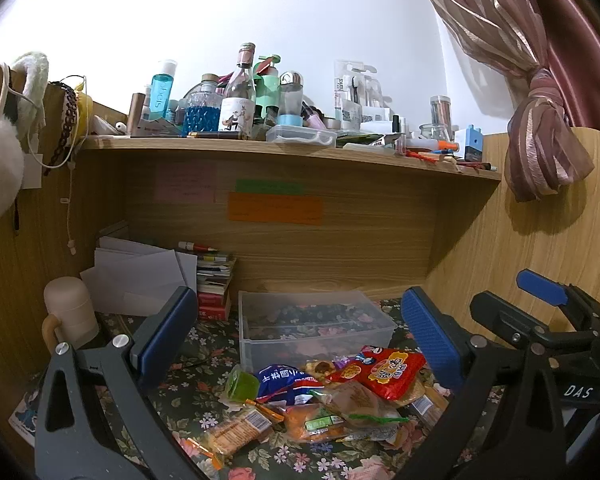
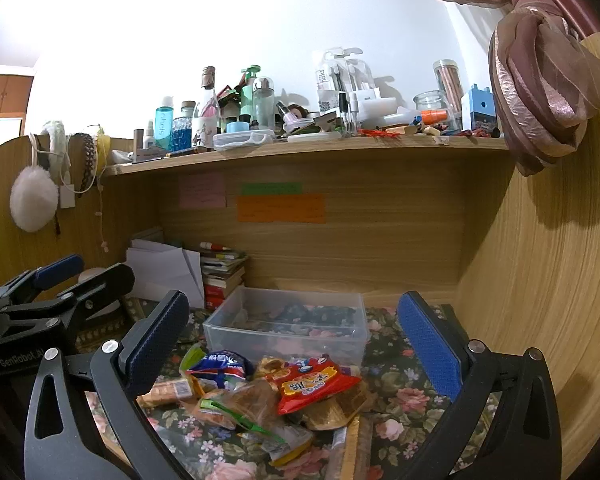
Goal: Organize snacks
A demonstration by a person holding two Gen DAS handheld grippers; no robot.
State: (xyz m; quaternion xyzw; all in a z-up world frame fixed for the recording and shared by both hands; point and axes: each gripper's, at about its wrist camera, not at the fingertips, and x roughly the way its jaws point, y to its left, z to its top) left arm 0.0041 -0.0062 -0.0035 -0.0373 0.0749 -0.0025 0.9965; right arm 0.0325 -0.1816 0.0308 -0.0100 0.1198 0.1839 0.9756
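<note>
While both grippers gape, clear bin (image 1: 316,328) lies crosswise behind snacks (image 1: 320,396).

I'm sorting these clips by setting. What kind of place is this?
Likely a bedroom desk nook at home: a wooden shelf crowded with toiletry bottles, a tied-back curtain, and snacks on a floral cloth.

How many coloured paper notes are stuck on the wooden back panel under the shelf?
3. A pink note is on the left, a narrow green note sits to its right, and a wide orange note is directly below the green one. None looks hidden.
</note>
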